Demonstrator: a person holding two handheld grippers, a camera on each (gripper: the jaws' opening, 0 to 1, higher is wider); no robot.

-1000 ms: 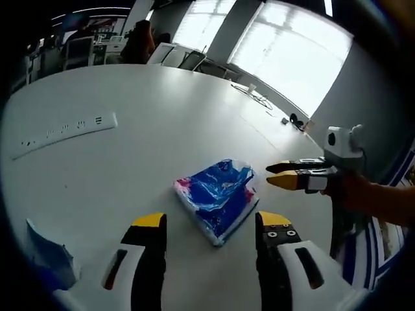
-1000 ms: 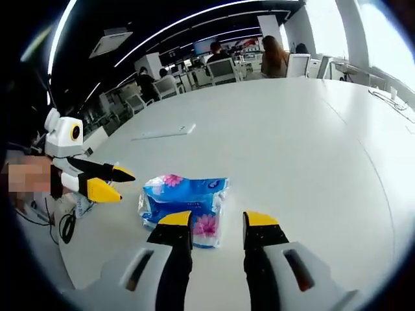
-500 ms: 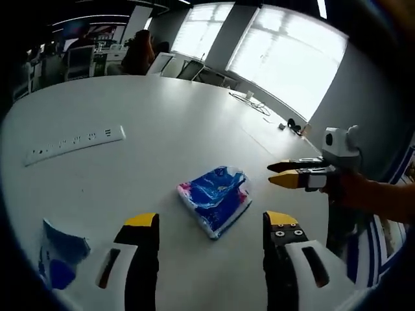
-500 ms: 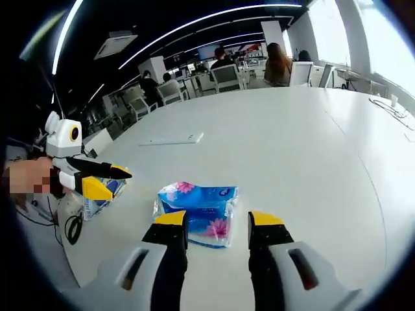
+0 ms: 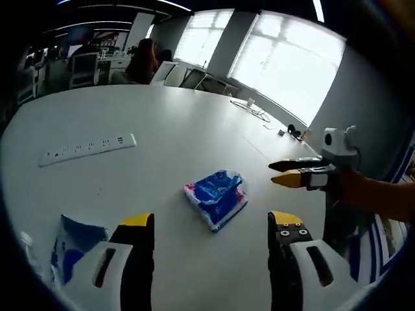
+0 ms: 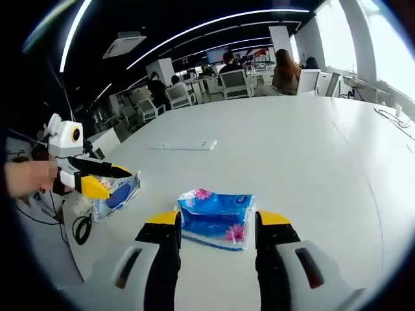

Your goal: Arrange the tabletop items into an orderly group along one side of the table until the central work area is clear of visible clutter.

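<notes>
The right hand-held gripper stands wide with the tissue pack lying between its jaws mid-worktop, the left hand-held gripper wide and empty; closing on the soft, slippery wrapper risks it squirming out or crumpling.

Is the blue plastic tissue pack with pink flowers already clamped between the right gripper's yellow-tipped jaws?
No: in the right gripper view the blue plastic tissue pack lies flat on the white table, with the right gripper open around it.

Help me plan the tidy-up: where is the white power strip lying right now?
In the left gripper view the power strip lies flat on the white table, upper left, beyond the blue tissue pack.
</notes>
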